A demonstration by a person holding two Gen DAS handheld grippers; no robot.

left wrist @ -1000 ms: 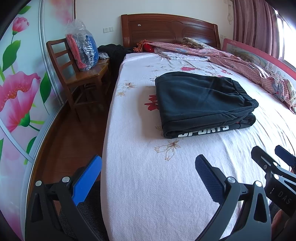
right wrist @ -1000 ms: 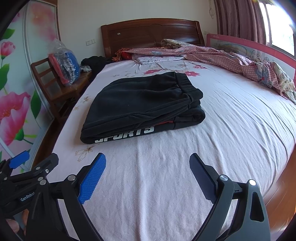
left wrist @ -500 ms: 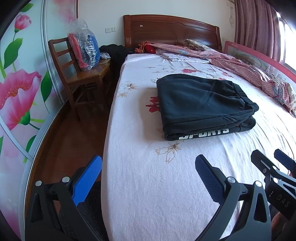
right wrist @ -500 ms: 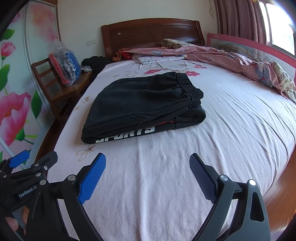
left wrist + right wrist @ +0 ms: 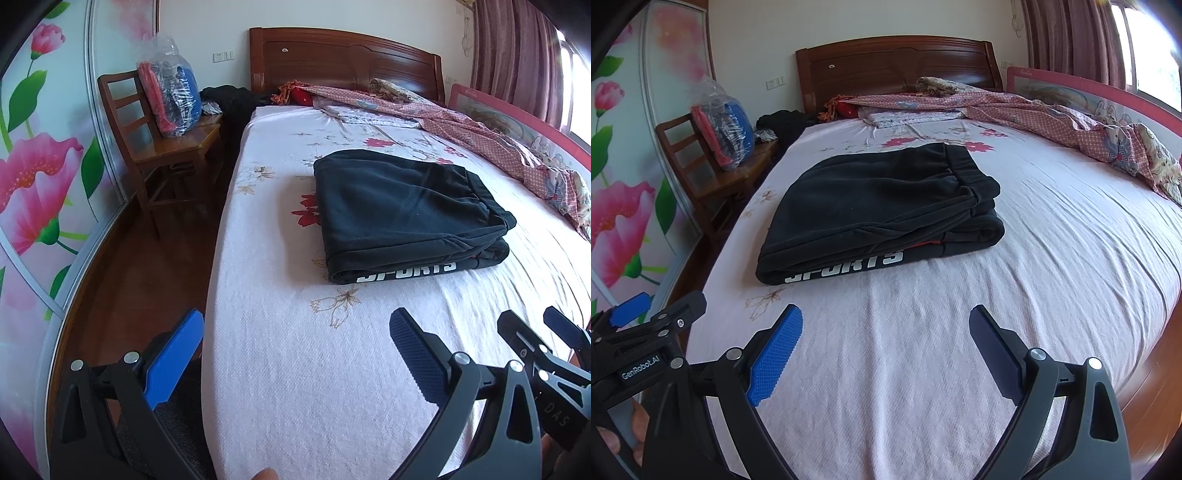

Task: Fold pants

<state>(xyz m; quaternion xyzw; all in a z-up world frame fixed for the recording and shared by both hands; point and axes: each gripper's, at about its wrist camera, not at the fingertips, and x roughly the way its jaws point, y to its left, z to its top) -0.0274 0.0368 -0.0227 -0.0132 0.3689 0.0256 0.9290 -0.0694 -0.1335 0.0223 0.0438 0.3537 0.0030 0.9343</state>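
Your left camera sits low by the foot of the bed (image 5: 295,369), near its left edge, and looks up toward the headboard (image 5: 343,62). Your right camera sits just beside it, more over the middle of the bed (image 5: 923,369), and faces the same way. Both see the folded black pants (image 5: 402,210) (image 5: 879,210), the wooden chair (image 5: 159,147) (image 5: 701,173) and each other's gripper.

I see matt fleecy pants (image 5: 879,206) on a nubbly cloth sheet (image 5: 923,350), below the glossy wood headboard (image 5: 897,66).
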